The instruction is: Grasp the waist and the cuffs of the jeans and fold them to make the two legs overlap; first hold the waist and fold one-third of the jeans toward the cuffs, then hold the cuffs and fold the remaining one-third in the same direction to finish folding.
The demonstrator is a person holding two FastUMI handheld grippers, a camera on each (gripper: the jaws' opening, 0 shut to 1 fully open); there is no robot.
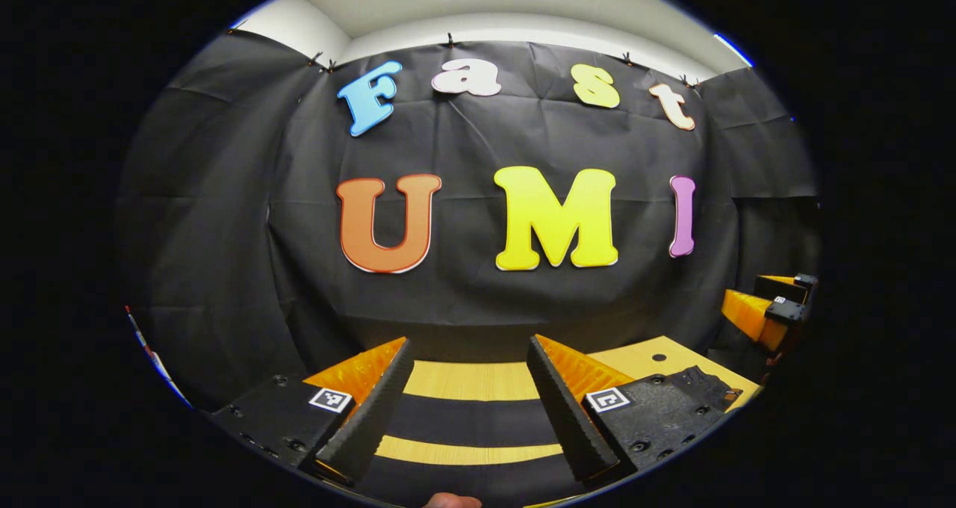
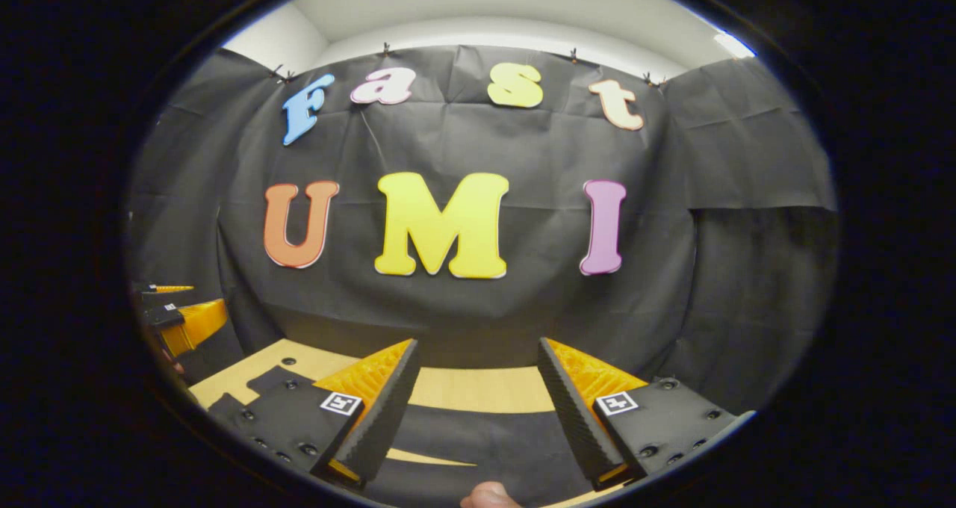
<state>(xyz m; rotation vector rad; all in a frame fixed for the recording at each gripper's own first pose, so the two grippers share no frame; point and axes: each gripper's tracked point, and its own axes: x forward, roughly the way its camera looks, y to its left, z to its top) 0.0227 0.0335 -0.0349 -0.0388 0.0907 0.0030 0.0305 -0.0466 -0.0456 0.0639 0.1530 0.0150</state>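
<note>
Left gripper spread, empty, bottom centre of left gripper view. Right gripper likewise spread, empty. Dark jeans lie on wooden table, bottom of both views, below the fingers.

Jeans, dark (near black), lie flat on the light wooden tabletop below; seen as broad bands, detail unclear.
</note>
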